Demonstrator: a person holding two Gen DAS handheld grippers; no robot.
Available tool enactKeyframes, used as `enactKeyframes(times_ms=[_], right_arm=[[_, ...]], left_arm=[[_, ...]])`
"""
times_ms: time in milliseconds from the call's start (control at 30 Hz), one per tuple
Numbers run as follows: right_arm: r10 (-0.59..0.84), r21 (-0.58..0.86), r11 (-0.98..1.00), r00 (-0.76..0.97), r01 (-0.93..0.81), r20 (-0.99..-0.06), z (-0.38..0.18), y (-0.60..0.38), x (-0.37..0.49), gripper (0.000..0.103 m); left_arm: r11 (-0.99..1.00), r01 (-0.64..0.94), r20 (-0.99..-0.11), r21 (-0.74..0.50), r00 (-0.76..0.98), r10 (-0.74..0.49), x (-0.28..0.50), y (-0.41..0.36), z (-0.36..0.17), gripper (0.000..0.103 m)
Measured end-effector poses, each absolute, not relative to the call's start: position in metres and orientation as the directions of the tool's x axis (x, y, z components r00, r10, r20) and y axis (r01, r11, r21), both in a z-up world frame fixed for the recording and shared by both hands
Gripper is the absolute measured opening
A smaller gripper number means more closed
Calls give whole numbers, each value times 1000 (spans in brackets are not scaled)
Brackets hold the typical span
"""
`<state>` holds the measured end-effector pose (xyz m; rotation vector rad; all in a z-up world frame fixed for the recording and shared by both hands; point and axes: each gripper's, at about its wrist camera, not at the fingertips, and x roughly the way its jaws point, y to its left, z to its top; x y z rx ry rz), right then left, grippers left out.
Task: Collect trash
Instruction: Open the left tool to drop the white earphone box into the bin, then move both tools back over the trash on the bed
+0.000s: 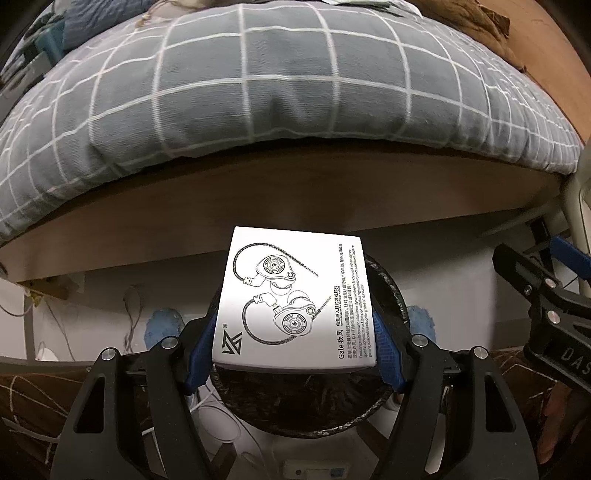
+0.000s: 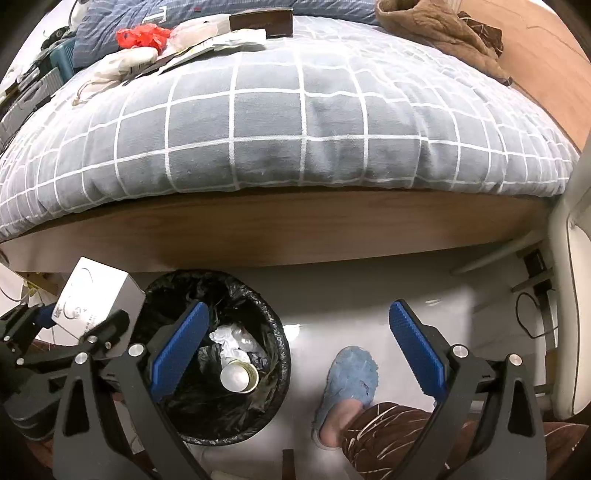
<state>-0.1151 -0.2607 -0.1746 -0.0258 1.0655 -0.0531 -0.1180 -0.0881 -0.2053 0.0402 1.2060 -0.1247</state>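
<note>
Left gripper (image 1: 295, 332) has its two blue pads squeezed on the sides of a flat white cardboard earphone box (image 1: 295, 299), the one with drawn earbuds and small writing on top. It holds the box in the air, right over the round bin with the black plastic bag liner (image 2: 273, 325) that stands on the pale floor by the bed. To do this part well, the box should sit above the middle of the bin's mouth, not over the rim, and the pads should let go only then, so it falls straight in. From the right camera the box looks closer to the bin's left edge, though the bent lens makes that hard to judge, so a small nudge toward the middle seems wise. Inside the bin lie crumpled white paper (image 2: 231, 338) and a round roll of tape (image 2: 239, 376), with plenty of room left. Right gripper (image 2: 299, 349) is wide open and holds nothing; its left pad hangs over the bin and could get in the way of the drop. Farther right, a foot in a fluffy light blue slipper (image 2: 351, 376) stands just beside the bin. Up on the grey checked blanket (image 2: 295, 122) more bits wait at the far side: a red plastic bag (image 2: 142, 37), white wrappers (image 2: 218, 42) and a dark box (image 2: 261, 22).
</note>
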Motion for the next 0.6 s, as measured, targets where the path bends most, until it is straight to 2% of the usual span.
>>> enactKeyframes(times_ms=[200, 267, 367, 600], right_arm=[[-91, -91, 996, 506, 24, -858, -172, -254, -117, 94], [-91, -95, 995, 509, 18, -856, -172, -254, -118, 94], [-92, -95, 995, 510, 20, -855, -171, -253, -117, 94], [-85, -88, 996, 534, 20, -841, -160, -249, -117, 94]], left_arm=[[991, 137, -938, -6, 343, -53, -117, -93, -212, 72], [990, 142, -934, 8, 355, -43, -118, -90, -214, 83], [991, 136, -923, 15, 382, -38, -118, -89, -205, 93], [995, 102, -903, 12, 428, -33, -112, -75, -182, 97]])
